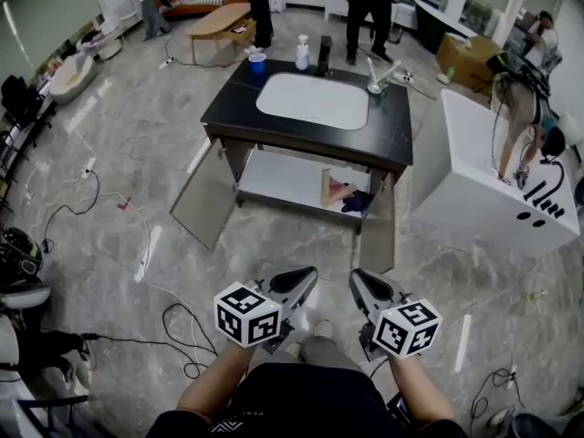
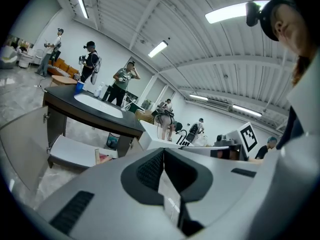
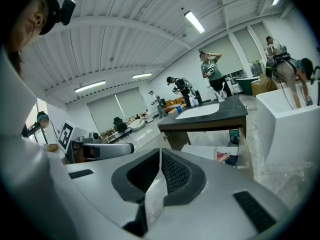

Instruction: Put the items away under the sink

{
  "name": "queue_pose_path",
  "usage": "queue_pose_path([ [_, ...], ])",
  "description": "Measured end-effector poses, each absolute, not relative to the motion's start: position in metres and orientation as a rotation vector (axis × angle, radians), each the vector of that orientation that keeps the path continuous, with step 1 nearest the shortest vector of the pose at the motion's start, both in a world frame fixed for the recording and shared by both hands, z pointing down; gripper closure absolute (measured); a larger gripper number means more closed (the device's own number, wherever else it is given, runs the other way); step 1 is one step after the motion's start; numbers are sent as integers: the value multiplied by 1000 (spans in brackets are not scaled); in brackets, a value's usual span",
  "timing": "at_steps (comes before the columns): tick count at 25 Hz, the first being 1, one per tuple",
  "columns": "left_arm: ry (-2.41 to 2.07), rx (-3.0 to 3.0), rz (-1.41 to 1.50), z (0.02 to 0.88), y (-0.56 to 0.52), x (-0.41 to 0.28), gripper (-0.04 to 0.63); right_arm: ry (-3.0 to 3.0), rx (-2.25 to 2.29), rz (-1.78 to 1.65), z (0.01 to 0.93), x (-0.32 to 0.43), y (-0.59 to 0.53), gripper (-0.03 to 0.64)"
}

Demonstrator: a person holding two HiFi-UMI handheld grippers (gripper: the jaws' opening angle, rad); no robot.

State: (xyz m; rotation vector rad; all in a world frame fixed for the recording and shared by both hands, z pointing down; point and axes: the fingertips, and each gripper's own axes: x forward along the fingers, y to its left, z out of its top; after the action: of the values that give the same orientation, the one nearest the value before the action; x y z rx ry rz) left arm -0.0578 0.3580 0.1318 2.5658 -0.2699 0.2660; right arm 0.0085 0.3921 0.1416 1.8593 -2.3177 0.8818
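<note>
The sink cabinet [image 1: 228, 108] has a black top and a white basin [image 1: 313, 100], and both its doors stand open. On its lower shelf [image 1: 283, 179] lie a small box and pink and dark items [image 1: 342, 192]. A blue cup [image 1: 257, 63], a white bottle [image 1: 302, 55] and a black bottle [image 1: 325, 56] stand on the top behind the basin. My left gripper [image 1: 306, 276] [image 2: 163, 154] and right gripper [image 1: 360, 281] [image 3: 160, 156] are side by side, well short of the cabinet. Both are shut with nothing between the jaws.
The left door [image 1: 205, 194] and right door [image 1: 379, 226] swing out toward me. A white block [image 1: 484, 181] stands to the right of the cabinet, with a person bending over it. Cables [image 1: 173, 313] trail on the floor at the left. Several people stand behind the sink.
</note>
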Motion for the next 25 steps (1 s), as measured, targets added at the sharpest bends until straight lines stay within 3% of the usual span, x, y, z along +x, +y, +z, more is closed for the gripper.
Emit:
queue_pose_path([
  [13, -313, 2612, 220, 122, 307, 6, 587, -2412, 1768, 837, 138, 73, 331, 578],
  [25, -278, 2630, 269, 123, 227, 12, 586, -2369, 1800, 844, 145, 70, 257, 578],
])
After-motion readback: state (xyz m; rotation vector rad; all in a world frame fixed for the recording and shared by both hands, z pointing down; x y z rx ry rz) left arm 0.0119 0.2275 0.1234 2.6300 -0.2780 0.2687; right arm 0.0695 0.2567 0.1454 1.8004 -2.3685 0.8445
